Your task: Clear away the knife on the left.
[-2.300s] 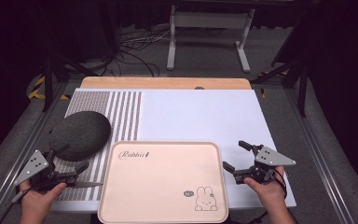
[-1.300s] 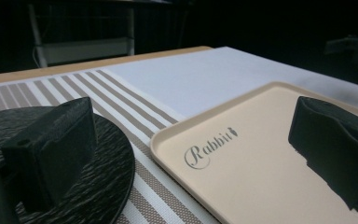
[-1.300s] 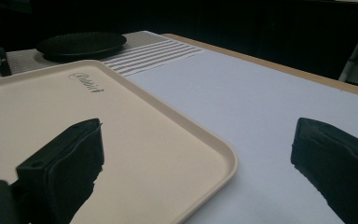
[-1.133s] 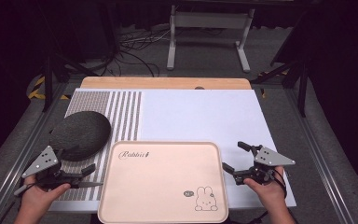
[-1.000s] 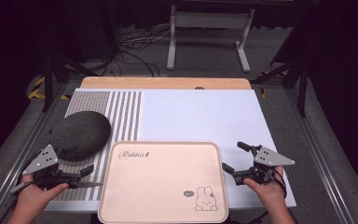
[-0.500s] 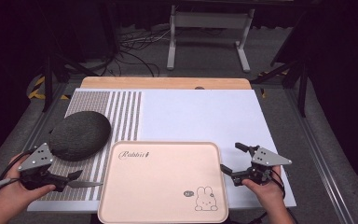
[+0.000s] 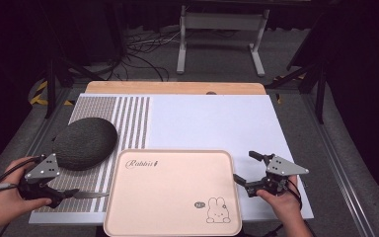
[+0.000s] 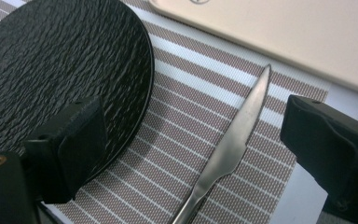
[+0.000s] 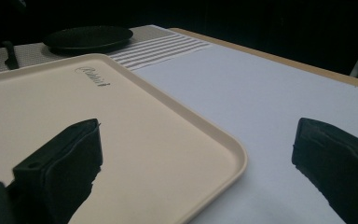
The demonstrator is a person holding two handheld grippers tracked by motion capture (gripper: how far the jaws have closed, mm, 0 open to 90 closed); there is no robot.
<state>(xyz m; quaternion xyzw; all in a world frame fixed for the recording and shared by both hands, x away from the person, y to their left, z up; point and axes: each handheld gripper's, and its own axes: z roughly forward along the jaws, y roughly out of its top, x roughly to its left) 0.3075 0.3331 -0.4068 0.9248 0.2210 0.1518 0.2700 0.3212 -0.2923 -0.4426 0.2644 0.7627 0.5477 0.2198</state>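
Observation:
A dark textured plate (image 7: 85, 143) lies on the striped mat (image 7: 128, 116) at the left. A silver knife (image 7: 90, 195) rests flat on the mat just in front of it, blade pointing at the pink rabbit tray (image 7: 172, 163). My left gripper (image 7: 64, 194) is open and low over the knife's handle end. In the left gripper view the knife (image 8: 242, 130) lies between the spread jaws of the left gripper (image 8: 196, 121), untouched, with the plate (image 8: 65, 60) beside it. My right gripper (image 7: 244, 166) is open at the tray's right edge. In the right gripper view, the right gripper (image 9: 203, 135) straddles the tray rim (image 9: 233, 158).
A white sheet (image 7: 217, 123) covers the table's middle and right, with a wooden strip (image 7: 177, 88) along the far edge. The tray is bare apart from its printed rabbit (image 7: 218, 210). A metal stand (image 7: 222, 29) and cables sit on the floor beyond the table.
My left gripper has drawn back to the left along the knife, which has stayed in place on the mat. The right gripper has barely shifted.

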